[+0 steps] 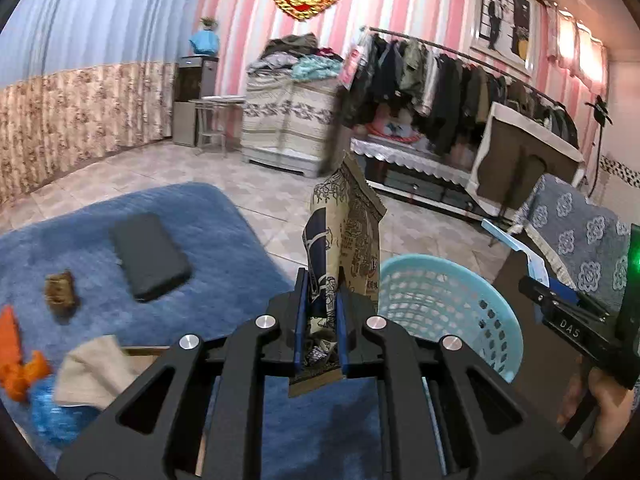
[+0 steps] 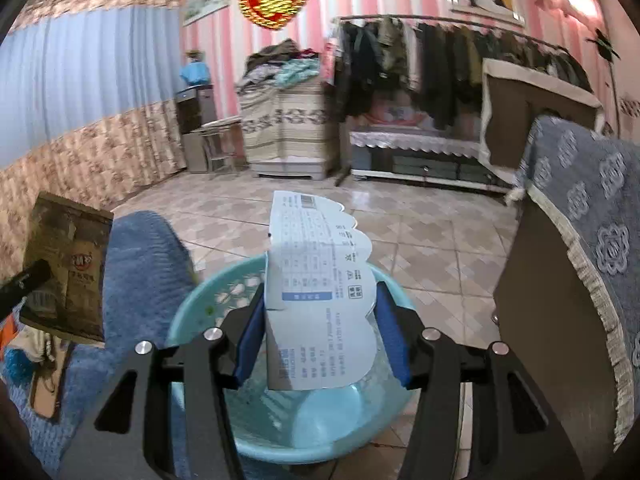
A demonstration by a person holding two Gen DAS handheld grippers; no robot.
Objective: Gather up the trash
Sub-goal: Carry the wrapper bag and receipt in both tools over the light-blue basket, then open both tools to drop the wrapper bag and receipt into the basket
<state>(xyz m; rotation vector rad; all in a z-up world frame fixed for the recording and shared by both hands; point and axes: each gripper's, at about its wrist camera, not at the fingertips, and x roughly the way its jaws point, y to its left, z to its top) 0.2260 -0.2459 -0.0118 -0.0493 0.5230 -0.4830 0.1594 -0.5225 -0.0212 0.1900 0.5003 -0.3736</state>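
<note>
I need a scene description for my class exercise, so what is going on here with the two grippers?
A person is collecting trash with two hand-held grippers. The left gripper is shut on a brown snack wrapper, held upright beside the light blue plastic basket. The right gripper has its jaws spread around a pale blue printed package, right over the basket. A black phone, a small brown scrap and orange peel lie on the blue rug.
</note>
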